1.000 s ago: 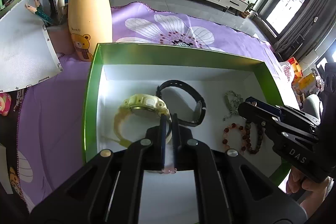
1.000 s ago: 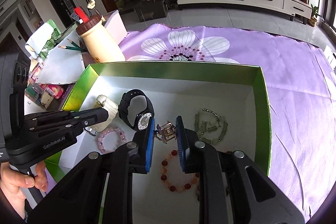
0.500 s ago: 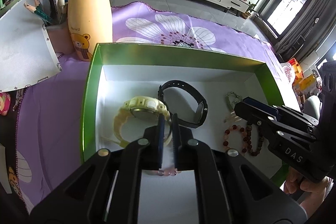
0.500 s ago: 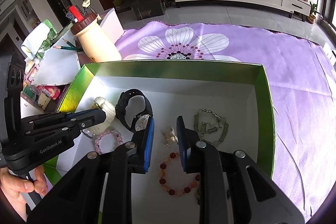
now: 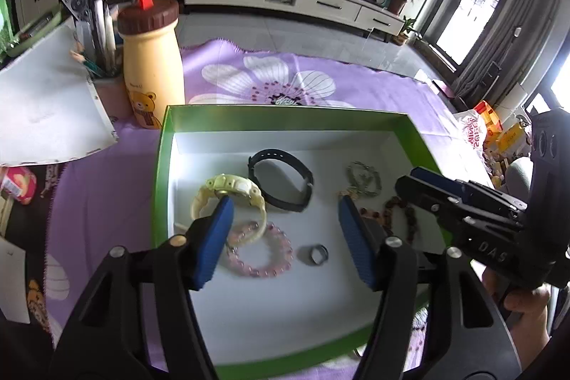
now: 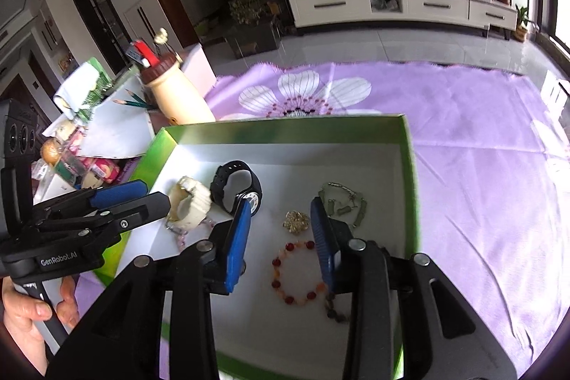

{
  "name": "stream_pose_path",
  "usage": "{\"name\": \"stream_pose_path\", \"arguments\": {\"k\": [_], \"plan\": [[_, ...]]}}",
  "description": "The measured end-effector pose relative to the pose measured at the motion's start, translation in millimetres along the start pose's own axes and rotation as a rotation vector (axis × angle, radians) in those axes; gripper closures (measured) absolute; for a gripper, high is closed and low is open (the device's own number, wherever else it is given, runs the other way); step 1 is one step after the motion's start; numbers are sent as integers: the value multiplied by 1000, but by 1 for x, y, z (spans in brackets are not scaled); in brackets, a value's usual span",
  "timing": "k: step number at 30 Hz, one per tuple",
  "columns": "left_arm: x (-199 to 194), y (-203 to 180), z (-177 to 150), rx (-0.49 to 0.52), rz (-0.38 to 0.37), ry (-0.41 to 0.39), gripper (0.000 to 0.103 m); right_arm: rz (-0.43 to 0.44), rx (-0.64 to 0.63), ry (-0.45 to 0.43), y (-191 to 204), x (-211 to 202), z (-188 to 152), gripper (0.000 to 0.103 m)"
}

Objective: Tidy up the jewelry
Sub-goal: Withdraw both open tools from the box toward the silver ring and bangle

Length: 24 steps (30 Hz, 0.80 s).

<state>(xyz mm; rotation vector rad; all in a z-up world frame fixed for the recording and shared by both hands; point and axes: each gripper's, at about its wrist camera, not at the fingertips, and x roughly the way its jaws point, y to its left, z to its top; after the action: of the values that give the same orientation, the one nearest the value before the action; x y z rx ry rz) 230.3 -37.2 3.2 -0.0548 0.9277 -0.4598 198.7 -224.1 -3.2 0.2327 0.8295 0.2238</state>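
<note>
**Both grippers empty above the box, between placements**

The jewelry lies on the white floor of the green box. At the left a yellow watch rests partly on a pink bead bracelet, with a black watch just behind and a small grey ring beside the bracelet. Toward the right sit a gold brooch, a red-orange bead bracelet, a silver-green link bracelet and a dark bead strand at the near edge.

The left gripper hangs over the pink bracelet and ring with its jaws spread wide and nothing between them. The right gripper hovers over the brooch and red-orange bracelet, jaws likewise parted and empty.

Judging by this, the step in hand is a pause between putting pieces down. Every visible piece is already inside the box, so the sorting looks close to done. Any next move would call for lifting both tools straight up, clear of the box walls, without snagging the beads.
</note>
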Motion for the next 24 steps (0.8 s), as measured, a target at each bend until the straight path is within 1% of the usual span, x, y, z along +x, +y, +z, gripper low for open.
{"name": "stream_pose_path", "arguments": {"k": [1,3,5,7,9,13,16,19,22,24], "plan": [[-5,0,-2,0,3,-8,29,0,-7,-15,0,-9,-2,67],[-19,-2,-7,-1,5,-28,26,2,-19,-39,1,-26,-8,67],[-32,-2,-14,-9,10,-42,18,0,-33,-59,3,-41,-14,67],[-45,-2,-22,-16,12,-56,17,-3,-46,-75,4,-57,-22,67],[-57,-2,-31,-20,20,-61,13,-2,-50,-83,4,-69,-30,67],[-74,-2,-49,-22,24,-57,3,-9,-55,-80,4,-86,-48,63],[-80,2,-65,-26,24,-33,2,-23,-64,-60,6,-91,-63,61],[-83,6,-83,-35,51,-7,2,-37,-66,-23,9,-91,-83,52],[-81,8,-104,-38,77,11,2,-32,-49,26,9,-84,-104,52],[-78,7,-116,-27,109,13,2,-50,-42,57,11,-76,-117,52]]}}
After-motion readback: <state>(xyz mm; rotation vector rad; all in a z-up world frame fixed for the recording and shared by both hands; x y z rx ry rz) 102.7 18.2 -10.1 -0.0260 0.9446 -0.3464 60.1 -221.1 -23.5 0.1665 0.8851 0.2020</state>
